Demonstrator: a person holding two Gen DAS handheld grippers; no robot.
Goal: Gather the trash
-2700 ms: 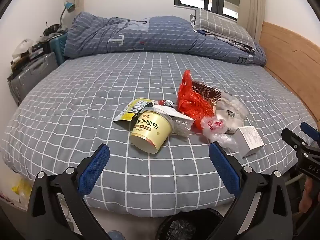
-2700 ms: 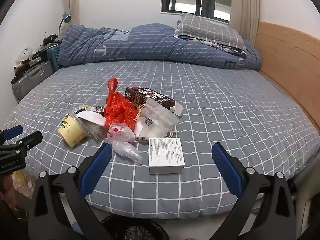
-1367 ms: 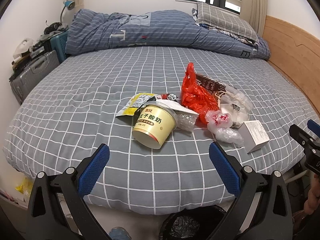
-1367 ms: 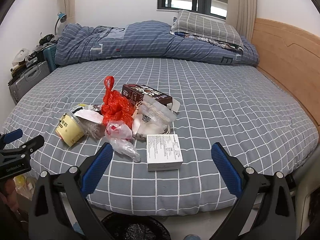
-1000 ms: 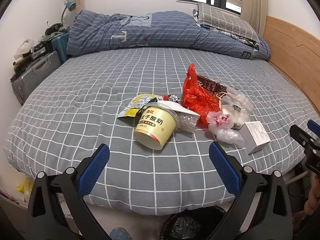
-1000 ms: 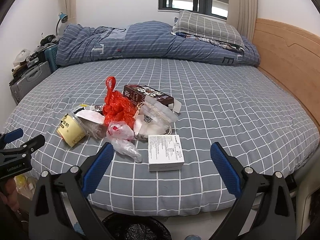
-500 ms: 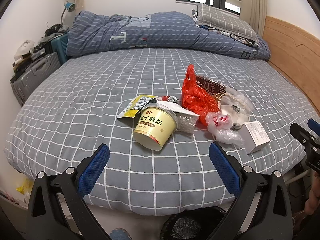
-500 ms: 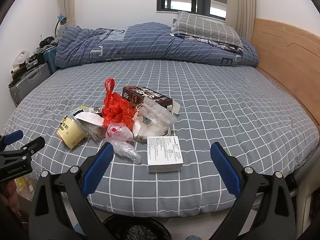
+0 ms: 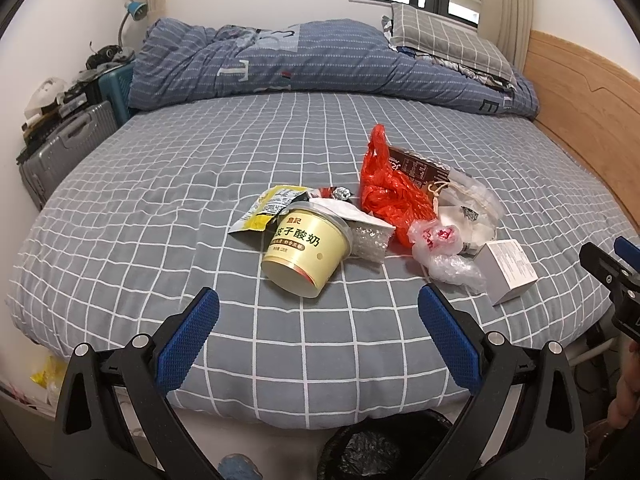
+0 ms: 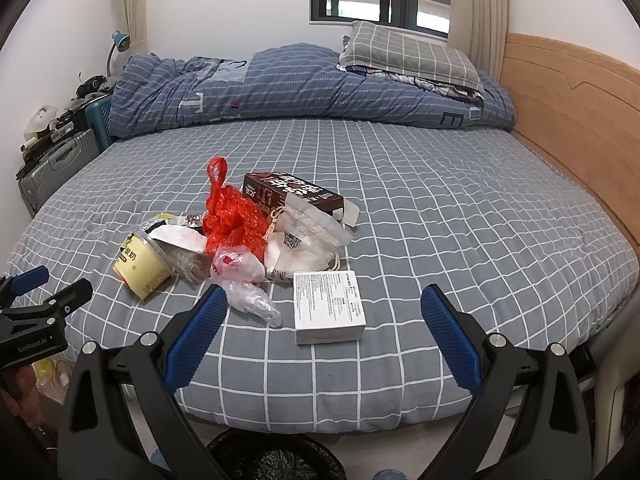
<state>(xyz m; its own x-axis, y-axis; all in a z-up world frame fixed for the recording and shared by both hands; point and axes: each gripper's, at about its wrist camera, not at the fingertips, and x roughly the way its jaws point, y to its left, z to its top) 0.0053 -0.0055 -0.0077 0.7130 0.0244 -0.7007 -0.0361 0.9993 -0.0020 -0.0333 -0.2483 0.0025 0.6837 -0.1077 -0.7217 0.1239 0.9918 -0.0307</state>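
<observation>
A pile of trash lies on the grey checked bed [image 9: 160, 200]: a yellow yogurt cup [image 9: 306, 246] on its side, a yellow wrapper [image 9: 266, 208], a red plastic bag [image 9: 390, 192], a clear bag [image 9: 444, 256], a white box [image 9: 508, 266] and a dark brown carton [image 10: 292, 194]. My left gripper [image 9: 318, 320] is open and empty, just short of the cup. My right gripper [image 10: 324, 320] is open and empty, straddling the white box [image 10: 328, 306]. A black-lined trash bin [image 9: 376, 448] stands on the floor below the bed's edge, also in the right wrist view [image 10: 272, 458].
A rolled blue duvet [image 9: 280, 64] and a checked pillow [image 9: 444, 40] lie at the far side. A wooden headboard [image 9: 588, 120] runs along the right. A grey suitcase [image 9: 60, 148] and clutter stand at the left wall.
Both grippers have drifted slightly toward the bed and the trash; nothing was grasped and the trash has not moved.
</observation>
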